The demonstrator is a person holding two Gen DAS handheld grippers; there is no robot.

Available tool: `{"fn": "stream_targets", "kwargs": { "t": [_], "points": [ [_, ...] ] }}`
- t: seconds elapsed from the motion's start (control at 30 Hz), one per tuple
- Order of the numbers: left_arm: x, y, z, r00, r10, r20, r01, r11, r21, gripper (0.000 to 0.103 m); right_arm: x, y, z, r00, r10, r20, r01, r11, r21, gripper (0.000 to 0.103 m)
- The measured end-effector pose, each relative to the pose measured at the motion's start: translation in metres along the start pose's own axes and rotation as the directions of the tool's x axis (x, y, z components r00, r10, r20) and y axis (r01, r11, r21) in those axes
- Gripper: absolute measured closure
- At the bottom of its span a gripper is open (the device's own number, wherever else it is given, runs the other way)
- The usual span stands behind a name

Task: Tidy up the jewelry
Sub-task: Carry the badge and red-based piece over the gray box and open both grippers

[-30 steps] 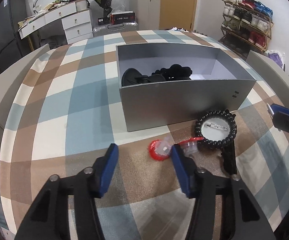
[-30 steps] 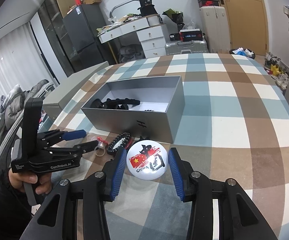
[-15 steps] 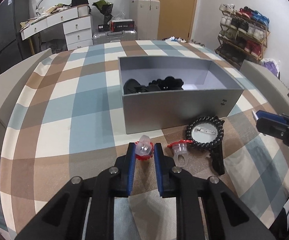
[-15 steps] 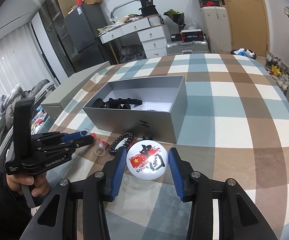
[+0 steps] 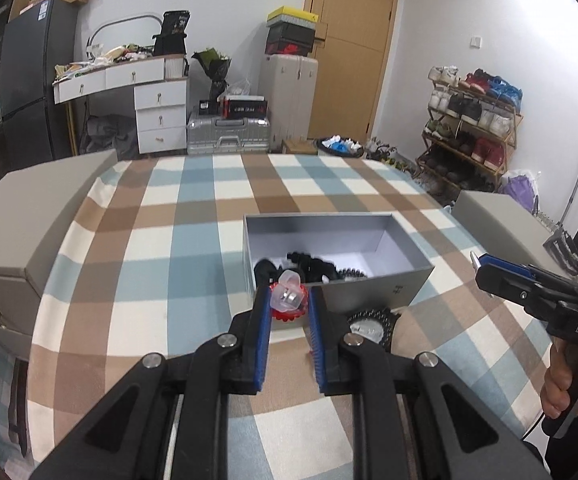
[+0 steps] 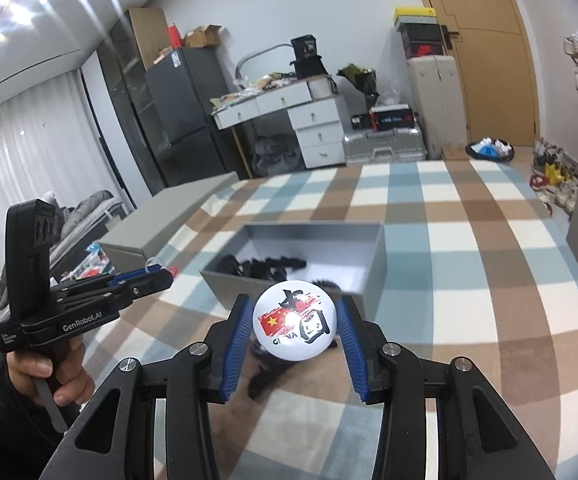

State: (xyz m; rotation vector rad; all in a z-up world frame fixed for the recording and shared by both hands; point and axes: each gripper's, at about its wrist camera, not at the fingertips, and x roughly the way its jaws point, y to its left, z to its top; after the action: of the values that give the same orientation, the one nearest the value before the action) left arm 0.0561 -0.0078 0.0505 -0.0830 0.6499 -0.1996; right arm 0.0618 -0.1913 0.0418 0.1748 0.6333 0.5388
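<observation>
Between the left gripper (image 5: 289, 308) fingers, clamped: small red-and-clear plastic ring case (image 5: 287, 301); right gripper (image 6: 295, 326) grips round white pin badge (image 6: 295, 326). Both off bench, short of grey open box (image 5: 403, 276); black beaded bracelet (image 5: 383, 320) remains

The black jewellery pieces (image 6: 263, 267) inside the open grey rectangular box (image 6: 373, 268) are motion-blurred. The round black bead bracelet (image 5: 371, 322) is partly hidden behind the left fingers (image 5: 316, 320).
</observation>
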Motion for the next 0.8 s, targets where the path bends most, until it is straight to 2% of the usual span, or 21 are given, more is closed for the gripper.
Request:
{"fn": "stream_targets", "kwargs": {
  "t": [0.13, 0.37, 0.53, 0.8],
  "points": [
    [0.001, 0.002, 0.01, 0.999, -0.02, 0.039, 0.02, 1.0, -0.01, 0.09, -0.004, 0.008, 0.021, 1.0, -0.002, 0.03, 0.002, 1.0, -0.02, 0.061],
    [0.016, 0.003, 0.023, 0.998, -0.038, 0.052, 0.038, 0.999, -0.004, 0.09, 0.01, 0.012, 0.051, 0.998, -0.021, 0.067, 0.021, 1.0, 0.008, 0.061],
    [0.03, 0.007, 0.027, 0.999, -0.021, 0.033, 0.021, 1.0, -0.008, 0.09, 0.028, 0.003, 0.06, 0.996, -0.053, 0.07, 0.047, 0.996, 0.077, 0.061],
    [0.049, 0.013, 0.03, 1.0, -0.025, -0.004, 0.025, 0.999, -0.038, 0.09, 0.053, -0.01, 0.062, 0.996, -0.081, 0.035, 0.076, 0.99, 0.12, 0.061]
  ]
}}
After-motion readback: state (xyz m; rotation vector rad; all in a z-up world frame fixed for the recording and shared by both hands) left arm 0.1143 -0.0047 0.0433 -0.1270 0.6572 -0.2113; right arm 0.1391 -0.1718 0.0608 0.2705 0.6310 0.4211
